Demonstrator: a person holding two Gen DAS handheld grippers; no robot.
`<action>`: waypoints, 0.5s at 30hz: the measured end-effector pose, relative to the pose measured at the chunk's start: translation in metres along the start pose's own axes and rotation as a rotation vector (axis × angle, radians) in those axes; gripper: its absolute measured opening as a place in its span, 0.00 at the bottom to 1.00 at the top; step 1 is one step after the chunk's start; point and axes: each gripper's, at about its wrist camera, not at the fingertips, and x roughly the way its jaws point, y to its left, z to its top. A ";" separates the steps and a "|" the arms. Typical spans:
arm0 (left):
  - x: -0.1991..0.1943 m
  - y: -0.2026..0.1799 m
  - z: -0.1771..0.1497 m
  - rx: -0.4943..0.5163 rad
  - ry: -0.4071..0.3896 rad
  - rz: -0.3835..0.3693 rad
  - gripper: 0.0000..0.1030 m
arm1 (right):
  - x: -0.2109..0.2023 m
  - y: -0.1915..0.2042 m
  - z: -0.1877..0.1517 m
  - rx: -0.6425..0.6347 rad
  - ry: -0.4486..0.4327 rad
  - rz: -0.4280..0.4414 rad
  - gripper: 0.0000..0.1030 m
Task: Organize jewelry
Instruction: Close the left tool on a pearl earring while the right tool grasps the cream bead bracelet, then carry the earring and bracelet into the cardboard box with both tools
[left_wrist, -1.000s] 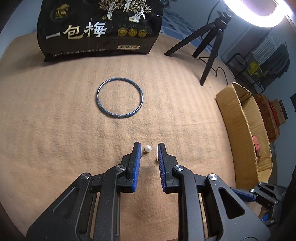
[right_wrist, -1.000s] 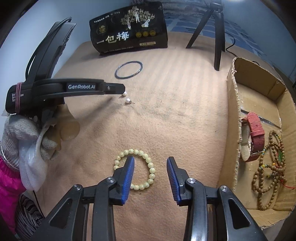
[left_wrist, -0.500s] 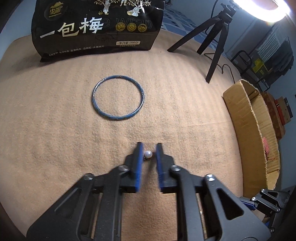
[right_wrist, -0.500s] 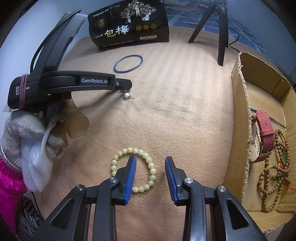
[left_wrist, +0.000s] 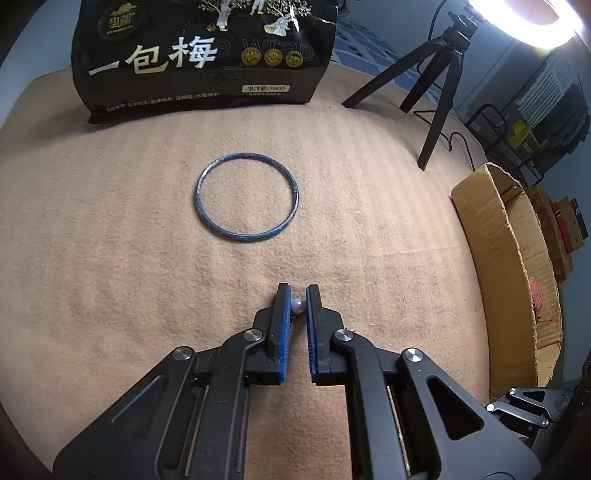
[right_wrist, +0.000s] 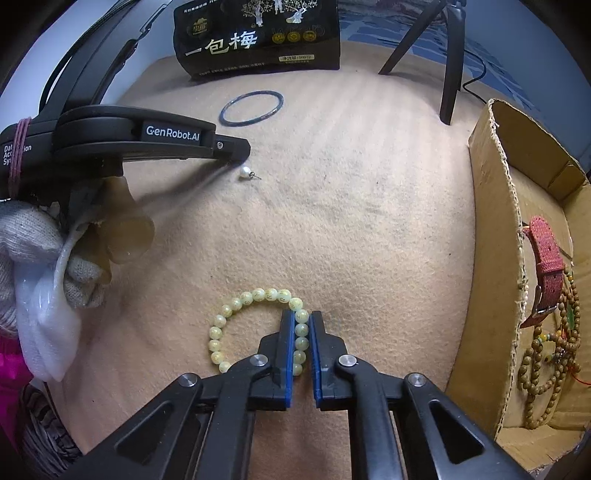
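My left gripper (left_wrist: 297, 291) is shut on a small white pearl earring (left_wrist: 297, 305), pinched between its blue pads just above the tan cloth. A blue bangle (left_wrist: 246, 197) lies flat beyond it. In the right wrist view my right gripper (right_wrist: 302, 317) has its jaws closing tight on the right side of a pale yellow bead bracelet (right_wrist: 236, 306), pads pressing the beads. There the left gripper (right_wrist: 242, 147) points in from the left, with a pearl stud (right_wrist: 245, 171) at its tip; I cannot tell whether this is the held one.
A cardboard box (right_wrist: 491, 258) at the right holds a red watch (right_wrist: 546, 266) and brown bead strands (right_wrist: 546, 365). A black snack bag (left_wrist: 207, 55) stands at the back, a tripod (left_wrist: 439, 92) to its right. A gloved hand (right_wrist: 26, 236) holds the left gripper.
Both grippers went from open to shut. The left one closed on the pearl, the right one on the bracelet's right side. Neither hand shifted much.
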 end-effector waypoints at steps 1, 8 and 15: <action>-0.003 0.001 0.000 0.000 -0.004 0.001 0.06 | -0.002 0.000 0.000 0.003 -0.008 0.001 0.05; -0.021 0.005 0.000 -0.003 -0.037 -0.001 0.06 | -0.023 0.004 0.003 0.012 -0.070 0.002 0.05; -0.045 -0.014 -0.004 0.039 -0.078 -0.022 0.06 | -0.056 0.003 0.000 0.033 -0.155 -0.016 0.05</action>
